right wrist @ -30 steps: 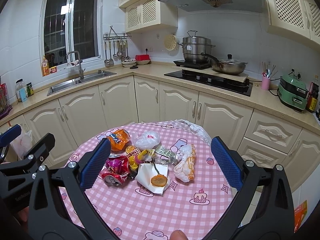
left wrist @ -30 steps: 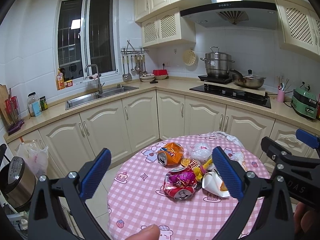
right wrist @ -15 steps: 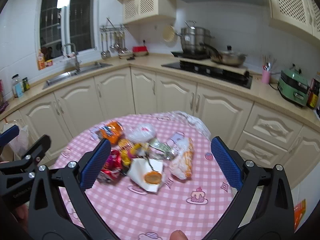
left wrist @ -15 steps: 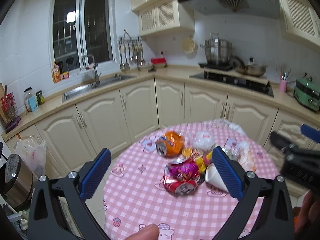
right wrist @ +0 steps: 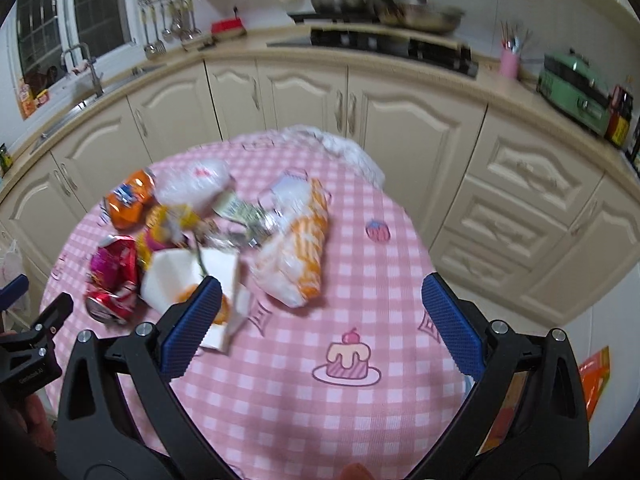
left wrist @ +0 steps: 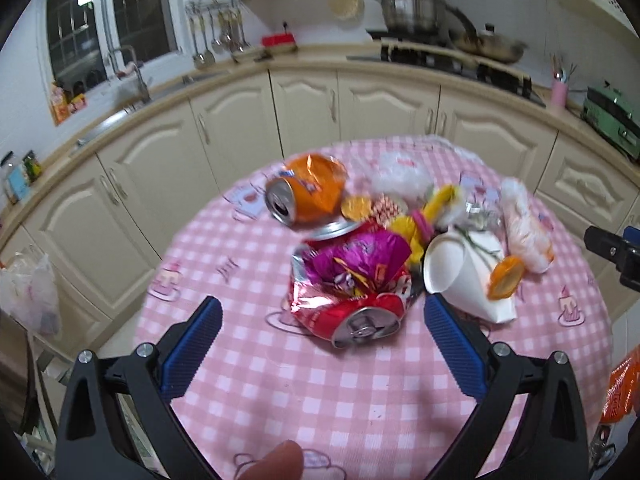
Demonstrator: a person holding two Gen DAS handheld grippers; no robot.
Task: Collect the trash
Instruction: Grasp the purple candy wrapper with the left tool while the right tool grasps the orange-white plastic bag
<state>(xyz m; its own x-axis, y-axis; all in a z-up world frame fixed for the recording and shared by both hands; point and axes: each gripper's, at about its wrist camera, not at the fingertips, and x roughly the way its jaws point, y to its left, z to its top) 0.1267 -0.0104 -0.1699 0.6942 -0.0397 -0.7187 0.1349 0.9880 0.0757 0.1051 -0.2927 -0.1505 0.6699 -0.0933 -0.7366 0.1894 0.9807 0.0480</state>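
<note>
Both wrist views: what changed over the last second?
Both grippers have moved in and down toward the table; the trash pile fills more of each view. The left gripper now frames the crushed red can, the right gripper sits nearer the orange-and-white bag. Nothing has been grasped or released: both remain open and empty, and the trash lies where it was.

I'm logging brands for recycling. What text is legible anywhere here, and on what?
Nothing can be quoted with confidence.
Orange can: blue logo, blurred.
Red can: crumpled, no lettering readable.
Left claw: white print on its body, too small to read.
Counter packets and bottles: blurred.
</note>
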